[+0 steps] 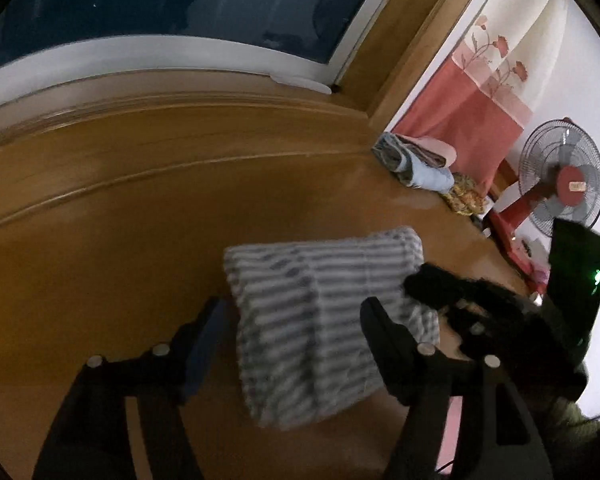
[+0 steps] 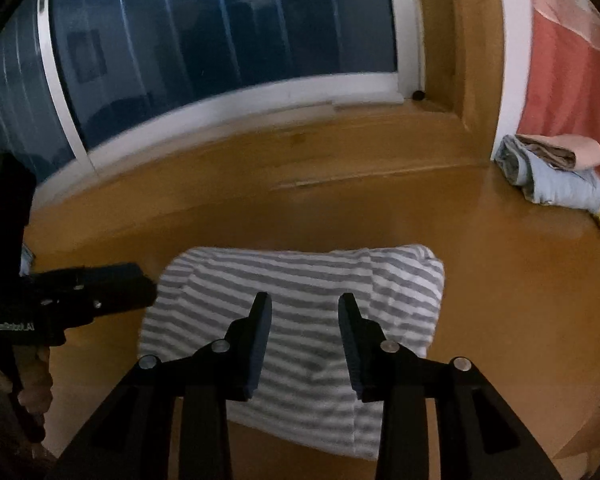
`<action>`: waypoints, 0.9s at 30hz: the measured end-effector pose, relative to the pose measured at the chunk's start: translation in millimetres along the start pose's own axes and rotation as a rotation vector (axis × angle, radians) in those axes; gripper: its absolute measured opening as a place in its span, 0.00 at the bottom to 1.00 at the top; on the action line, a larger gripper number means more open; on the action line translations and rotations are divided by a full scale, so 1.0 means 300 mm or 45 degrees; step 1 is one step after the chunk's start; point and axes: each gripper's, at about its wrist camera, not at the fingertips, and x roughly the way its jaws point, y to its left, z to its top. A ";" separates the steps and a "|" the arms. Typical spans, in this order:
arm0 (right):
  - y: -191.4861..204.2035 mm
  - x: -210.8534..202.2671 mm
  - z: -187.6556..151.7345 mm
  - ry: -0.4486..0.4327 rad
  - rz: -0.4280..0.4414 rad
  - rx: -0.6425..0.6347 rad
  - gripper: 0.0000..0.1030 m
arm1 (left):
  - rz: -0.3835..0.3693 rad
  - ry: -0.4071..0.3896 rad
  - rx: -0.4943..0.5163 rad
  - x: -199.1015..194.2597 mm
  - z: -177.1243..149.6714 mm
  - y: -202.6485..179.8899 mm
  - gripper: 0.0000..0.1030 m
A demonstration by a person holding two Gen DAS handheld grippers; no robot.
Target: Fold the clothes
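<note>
Wooden platform below dark window. Striped garment, folded, lies flat mid-platform. Left gripper spread wide, garment between fingers, contact unclear through blur. Right gripper released, hovering above garment. Folded clothes stack far right, well apart.

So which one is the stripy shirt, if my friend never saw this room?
Start at the big dark window, then drop to the wooden surface below it. The striped garment lies folded in the middle, just ahead of the tongs. Unlike the folded pile by the red curtain, it has grey and white stripes.
</note>
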 end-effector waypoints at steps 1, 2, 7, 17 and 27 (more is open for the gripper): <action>0.000 0.018 -0.003 0.015 -0.005 -0.006 0.34 | -0.019 0.008 -0.034 0.005 0.002 0.016 0.65; -0.001 0.030 -0.010 0.021 -0.011 -0.009 0.34 | -0.037 -0.001 -0.070 0.007 0.004 0.033 0.65; -0.002 0.046 -0.036 0.018 -0.026 -0.023 0.34 | -0.159 -0.039 -0.278 0.011 0.008 0.131 0.58; -0.007 0.061 -0.045 0.036 -0.055 -0.046 0.34 | -0.200 0.099 -0.225 0.086 -0.013 0.081 0.06; -0.017 0.085 -0.055 0.049 -0.043 -0.088 0.36 | 0.034 0.125 -0.167 0.014 -0.052 0.124 0.02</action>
